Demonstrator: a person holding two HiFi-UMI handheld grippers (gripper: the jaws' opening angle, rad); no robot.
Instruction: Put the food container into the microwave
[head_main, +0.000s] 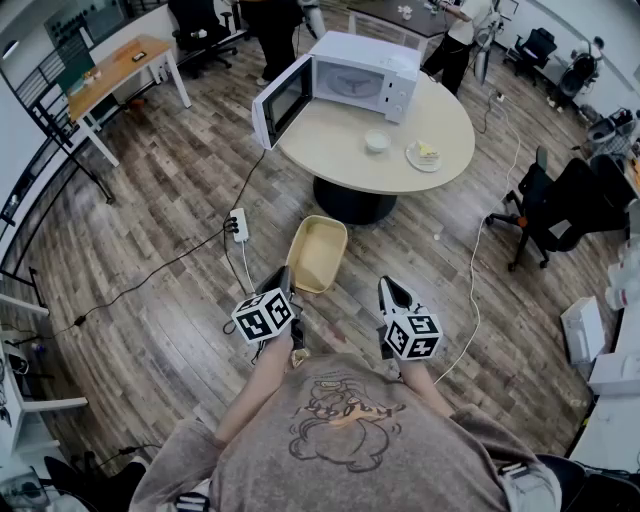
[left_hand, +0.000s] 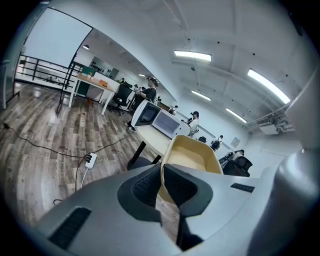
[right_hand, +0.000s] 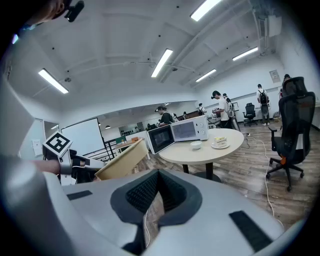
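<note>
The food container (head_main: 317, 253), a shallow beige tub, hangs over the wood floor in front of me. My left gripper (head_main: 288, 276) is shut on its near rim. In the left gripper view the rim runs between the pads (left_hand: 176, 188) and the tub (left_hand: 192, 157) tilts up beyond them. My right gripper (head_main: 391, 286) is shut and holds nothing, a little to the right of the tub. The right gripper view shows the tub (right_hand: 122, 162) at its left. The white microwave (head_main: 362, 75) stands on the round table (head_main: 330, 135) ahead, its door (head_main: 280, 100) swung open to the left.
A small bowl (head_main: 377, 140) and a plate with cake (head_main: 424, 153) sit on the table right of the microwave. A power strip (head_main: 239, 224) and cables lie on the floor left of the table's base. Office chairs (head_main: 560, 210) stand at the right, and people stand behind the table.
</note>
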